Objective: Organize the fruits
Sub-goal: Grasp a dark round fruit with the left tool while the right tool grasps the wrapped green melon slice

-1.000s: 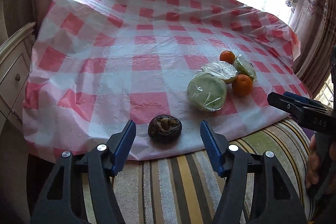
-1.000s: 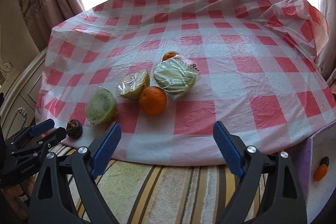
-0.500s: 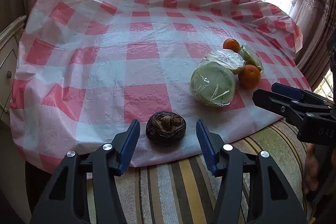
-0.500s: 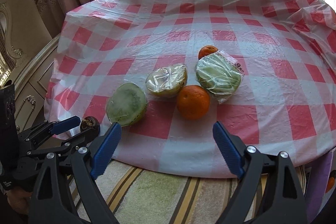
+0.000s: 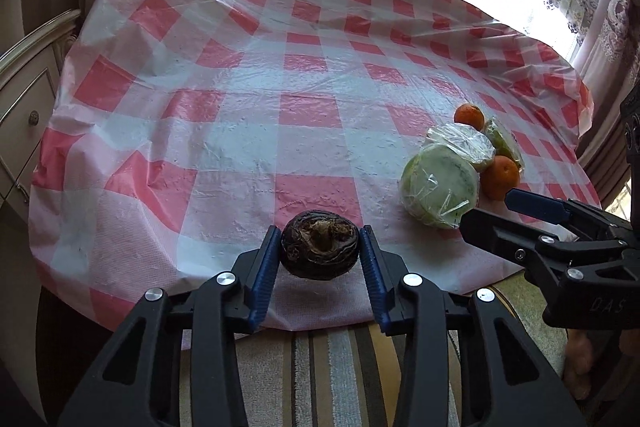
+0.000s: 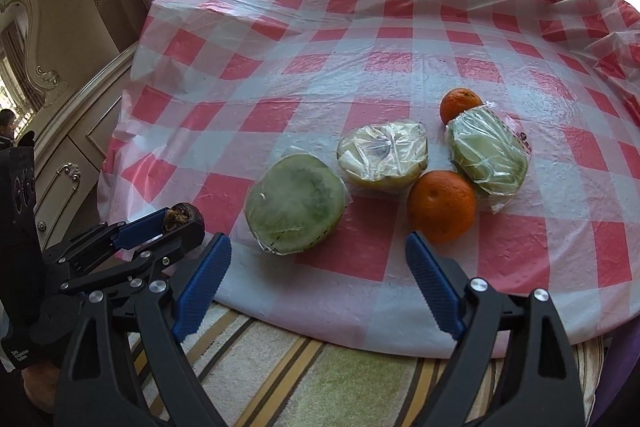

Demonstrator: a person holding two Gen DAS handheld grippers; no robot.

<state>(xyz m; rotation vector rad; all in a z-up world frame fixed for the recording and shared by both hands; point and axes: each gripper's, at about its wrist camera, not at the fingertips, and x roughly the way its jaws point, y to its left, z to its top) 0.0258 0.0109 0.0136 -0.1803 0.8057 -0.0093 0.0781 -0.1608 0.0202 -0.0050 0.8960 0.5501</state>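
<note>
The step in hand looks like the pick-up of the stray fruit: in the left wrist view the left gripper (image 5: 320,253) has its blue pads pressed against both sides of the dark wrinkled fruit (image 5: 319,250), which sits at lower centre of the frame at the near edge of the checked tablecloth (image 5: 248,115). A shadow under the fruit suggests that it may be just off the cloth, though that cannot be told for sure. The right gripper (image 6: 318,283) is spread wide and empty at the bottom of its own view, pointing at the cluster: a large wrapped green half (image 6: 295,203) at centre, a wrapped pale piece (image 6: 382,155) just behind it, a near orange (image 6: 442,205) touching a bagged green fruit (image 6: 488,155), and a far orange (image 6: 459,105) peeking out behind that bag. The dark fruit lies well apart from this group, at the left of the right wrist view. The next move probably calls for carrying it across to the others and setting it beside the green half without squeezing harder, since its skin looks soft and shrivelled; where the fruits are meant to end up is not shown. Against the frame half a second ago, the left jaws were then open on either side of the fruit and are now closed on it, and both cameras have drawn nearer the table, the right tip now almost touching the green half.
</note>
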